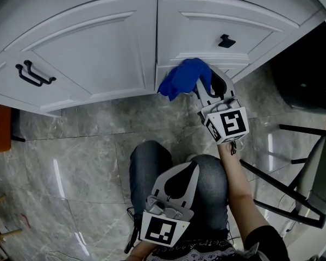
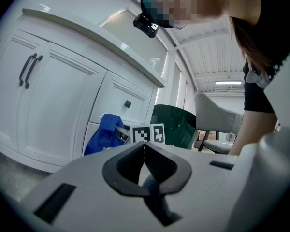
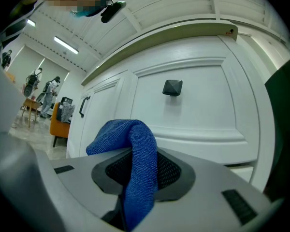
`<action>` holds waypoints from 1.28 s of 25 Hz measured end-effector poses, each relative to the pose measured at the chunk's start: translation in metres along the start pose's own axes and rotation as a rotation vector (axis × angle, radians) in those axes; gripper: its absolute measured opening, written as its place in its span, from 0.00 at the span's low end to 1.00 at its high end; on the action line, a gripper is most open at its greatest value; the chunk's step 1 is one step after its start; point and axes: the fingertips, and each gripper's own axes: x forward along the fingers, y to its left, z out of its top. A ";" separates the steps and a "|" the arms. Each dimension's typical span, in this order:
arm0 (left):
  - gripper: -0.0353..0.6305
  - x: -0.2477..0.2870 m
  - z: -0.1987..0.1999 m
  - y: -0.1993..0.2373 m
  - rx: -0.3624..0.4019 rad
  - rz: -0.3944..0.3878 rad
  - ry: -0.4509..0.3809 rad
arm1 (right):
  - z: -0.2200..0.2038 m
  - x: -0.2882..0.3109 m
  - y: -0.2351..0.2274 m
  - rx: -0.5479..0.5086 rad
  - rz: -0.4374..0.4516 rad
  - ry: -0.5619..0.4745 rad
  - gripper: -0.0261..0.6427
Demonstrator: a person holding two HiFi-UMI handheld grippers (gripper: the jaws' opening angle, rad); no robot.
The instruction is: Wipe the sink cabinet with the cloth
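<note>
Cloth point(image 1: 183, 79) is clamped by the right gripper point(image 3: 144, 154) at the sink cabinet point(image 1: 98, 53) — most wiping is judged undone; the left gripper point(image 2: 145, 145) is closed, empty.

Nubbly blue cloth point(image 1: 185, 78), smooth satin-white painted cabinet point(image 1: 98, 48), glossy grey marble-look floor point(image 1: 81, 145), matt black knob point(image 1: 226, 41)

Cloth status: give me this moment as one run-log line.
right gripper: shut on cloth | cloth: at cabinet lower front | left gripper: shut, empty
</note>
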 end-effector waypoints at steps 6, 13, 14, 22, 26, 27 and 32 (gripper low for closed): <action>0.06 0.002 0.001 -0.003 -0.004 -0.001 -0.007 | -0.002 -0.008 -0.015 0.011 -0.039 0.004 0.21; 0.06 0.003 0.002 -0.009 -0.009 -0.008 -0.013 | -0.007 -0.022 -0.041 0.036 -0.116 0.013 0.21; 0.06 0.003 0.001 -0.010 -0.007 -0.010 -0.011 | -0.007 -0.024 -0.045 0.041 -0.127 0.014 0.21; 0.06 0.004 0.002 -0.013 -0.016 -0.016 -0.016 | -0.012 -0.042 -0.076 0.081 -0.222 0.017 0.21; 0.06 0.003 0.000 -0.013 -0.010 -0.014 -0.010 | -0.016 -0.048 -0.087 0.091 -0.256 0.016 0.21; 0.06 0.003 0.001 -0.012 -0.013 -0.012 -0.011 | -0.016 -0.050 -0.089 0.092 -0.263 0.016 0.21; 0.06 0.003 0.001 -0.013 -0.012 -0.011 -0.015 | -0.020 -0.057 -0.101 0.106 -0.302 0.018 0.21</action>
